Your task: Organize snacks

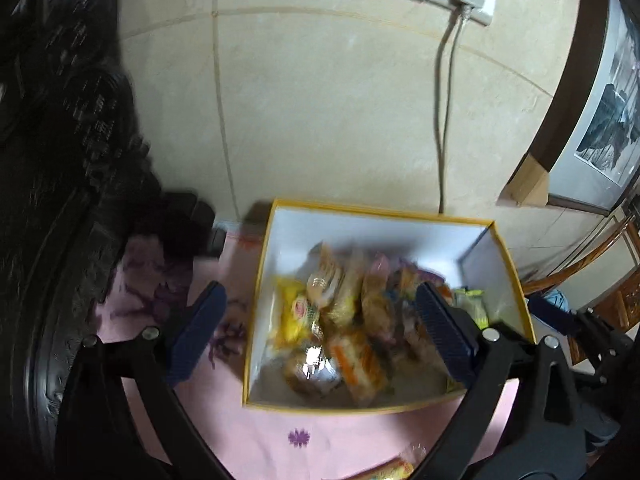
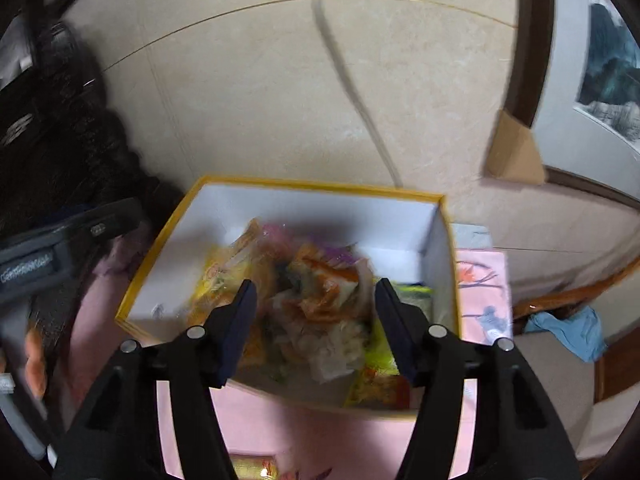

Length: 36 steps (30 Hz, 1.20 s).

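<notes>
A white box with a yellow rim (image 1: 432, 216) stands on the pink tablecloth, also in the right wrist view (image 2: 320, 186). It holds several wrapped snacks (image 1: 348, 320), blurred by motion, also in the right wrist view (image 2: 316, 312). My left gripper (image 1: 320, 328) is open and empty, hovering above the box's front left part. My right gripper (image 2: 316, 320) is open above the box's front; blurred snack packets lie between its fingers, with no grip visible. One more yellow packet (image 1: 396, 470) lies on the cloth in front of the box, also in the right wrist view (image 2: 252, 466).
A tiled wall rises right behind the box, with a socket and hanging cable (image 1: 444, 120). A black bag (image 1: 60, 160) fills the left side. A framed picture (image 1: 600, 120), a cardboard piece (image 2: 516, 152) and a wooden chair (image 2: 568, 304) stand at the right.
</notes>
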{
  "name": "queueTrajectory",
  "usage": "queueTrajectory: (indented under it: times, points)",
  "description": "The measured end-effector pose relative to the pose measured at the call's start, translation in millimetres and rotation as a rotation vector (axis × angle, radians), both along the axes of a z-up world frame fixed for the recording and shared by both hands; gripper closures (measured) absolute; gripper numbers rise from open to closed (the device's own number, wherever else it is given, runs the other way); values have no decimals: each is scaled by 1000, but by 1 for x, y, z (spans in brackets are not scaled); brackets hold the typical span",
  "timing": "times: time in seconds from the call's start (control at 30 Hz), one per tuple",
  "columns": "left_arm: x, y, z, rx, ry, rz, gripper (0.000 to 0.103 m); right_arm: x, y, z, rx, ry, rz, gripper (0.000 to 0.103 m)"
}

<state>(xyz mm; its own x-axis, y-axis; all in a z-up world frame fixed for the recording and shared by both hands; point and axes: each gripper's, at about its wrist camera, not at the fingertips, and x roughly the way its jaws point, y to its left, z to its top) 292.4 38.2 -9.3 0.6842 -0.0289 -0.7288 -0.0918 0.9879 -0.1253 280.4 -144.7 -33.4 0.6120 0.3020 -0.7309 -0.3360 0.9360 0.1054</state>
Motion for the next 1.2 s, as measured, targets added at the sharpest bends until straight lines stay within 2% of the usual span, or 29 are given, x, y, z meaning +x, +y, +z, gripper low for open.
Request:
queueTrajectory:
  times: [0.03,0.1,0.17,0.23,0.3,0.37,0.43,0.53,0.7,0.77,0.87,1.0,1.13,1.2]
  points:
    - [-10,5,-6,-23,7,13,6,-12,1,-4,35,29,82,41]
    - [-32,13,-18,-48,16,44,6,-35,7,-16,42,58,220,41]
    - [-56,20,-37,-67,37,79,6,-70,20,-43,-16,126,411,41]
    - [-72,22,-54,-62,66,96,6,-91,30,-73,-81,183,501,41]
    - [-93,26,-76,-76,115,118,6,-102,36,-102,-107,243,538,41]
    - [-110,29,-91,-89,148,133,6,-103,40,-115,-111,247,556,41]
    - [-125,30,-100,-68,172,138,6,-103,46,-125,-137,244,581,41]
    - [-140,33,-101,-46,195,130,6,-105,57,-138,-192,264,635,41]
    - [-160,39,-93,-21,203,117,6,-107,72,-154,-300,243,717,41]
    - [-164,38,-87,-3,195,107,6,-101,74,-157,-306,239,725,41]
    - [-164,36,-80,1,181,95,6,-85,78,-172,-351,272,647,38]
    - [-164,30,-79,21,185,69,6,-73,71,-170,-306,262,546,74]
    - [-165,20,-89,21,216,12,6,-71,49,-167,-283,275,445,74]
    - [-166,6,-94,25,227,-74,6,-71,31,-165,-269,279,373,74]
